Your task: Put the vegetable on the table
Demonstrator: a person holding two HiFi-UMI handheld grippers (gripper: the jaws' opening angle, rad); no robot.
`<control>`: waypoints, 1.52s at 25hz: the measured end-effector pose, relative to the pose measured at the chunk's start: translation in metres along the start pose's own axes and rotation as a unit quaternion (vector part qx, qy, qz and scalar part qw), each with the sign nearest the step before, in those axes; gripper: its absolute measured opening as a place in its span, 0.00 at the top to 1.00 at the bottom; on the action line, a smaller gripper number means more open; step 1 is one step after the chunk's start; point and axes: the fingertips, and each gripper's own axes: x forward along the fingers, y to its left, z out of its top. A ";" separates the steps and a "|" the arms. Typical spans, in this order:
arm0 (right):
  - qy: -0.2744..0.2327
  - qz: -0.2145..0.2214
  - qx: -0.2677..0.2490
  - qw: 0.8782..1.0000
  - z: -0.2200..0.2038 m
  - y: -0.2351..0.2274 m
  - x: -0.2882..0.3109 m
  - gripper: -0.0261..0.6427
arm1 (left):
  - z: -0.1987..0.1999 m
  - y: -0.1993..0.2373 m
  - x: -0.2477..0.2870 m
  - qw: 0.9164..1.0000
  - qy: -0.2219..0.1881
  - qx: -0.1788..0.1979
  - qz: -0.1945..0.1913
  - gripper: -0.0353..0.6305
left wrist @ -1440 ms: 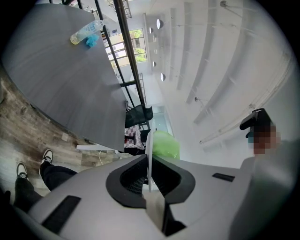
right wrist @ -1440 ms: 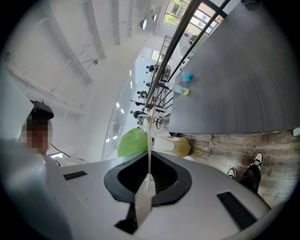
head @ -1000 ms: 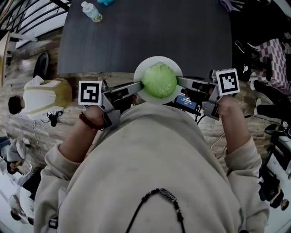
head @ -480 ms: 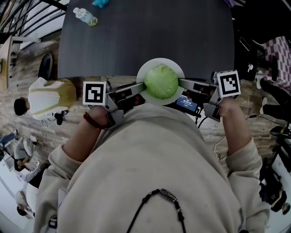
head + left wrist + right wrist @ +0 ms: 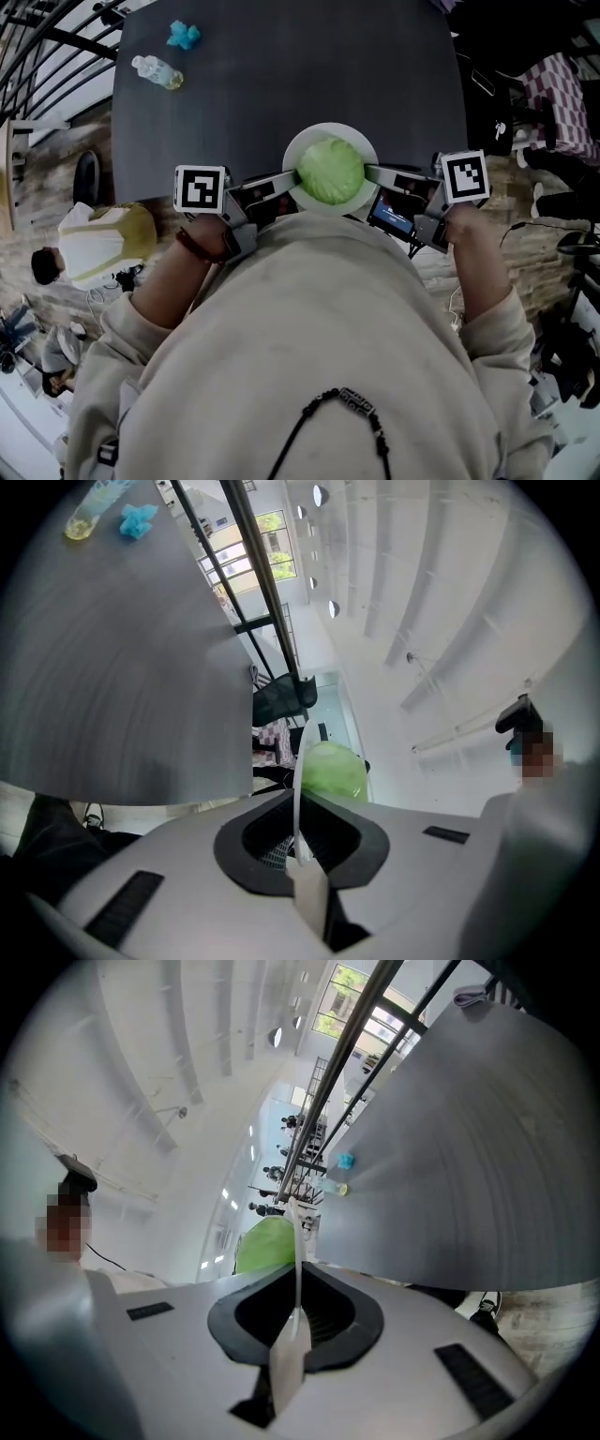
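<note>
Since a second ago, the white plate (image 5: 330,128) carrying the cabbage (image 5: 330,171) has been carried forward, from straddling the near edge of the dark table (image 5: 281,66) to lying mostly over its top. Whether the plate's underside touches the table cannot be made out. The cabbage is a round green head sitting in the middle of the plate, with no clear long axis and no end that points anywhere. At the table's far left corner lie a clear bottle (image 5: 157,72) on its side and, just beyond it, a crumpled blue thing (image 5: 183,35), both well apart from the plate. The stretch of table ahead of the plate is bare. On the floor to the left is a person (image 5: 98,239) in a pale top. The left gripper (image 5: 286,180) has its jaws pinched together on the plate's left rim, which runs edge-on between them. The right gripper (image 5: 372,172) is clamped likewise on the right rim, with a small lit screen (image 5: 394,211) beneath it.
</note>
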 end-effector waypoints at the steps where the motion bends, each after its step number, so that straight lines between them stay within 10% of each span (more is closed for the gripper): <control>1: -0.007 -0.003 0.001 1.000 0.004 0.001 0.000 0.92 | 0.005 -0.002 -0.001 1.000 0.007 0.002 -0.003 0.92; 17: -0.048 -0.011 0.015 0.999 0.058 0.007 0.047 0.92 | 0.078 0.001 -0.038 0.998 0.051 0.039 -0.003 0.92; 38: -0.003 -0.006 0.024 1.000 0.127 0.009 0.099 0.92 | 0.146 0.011 -0.071 1.000 -0.001 -0.006 -0.021 0.92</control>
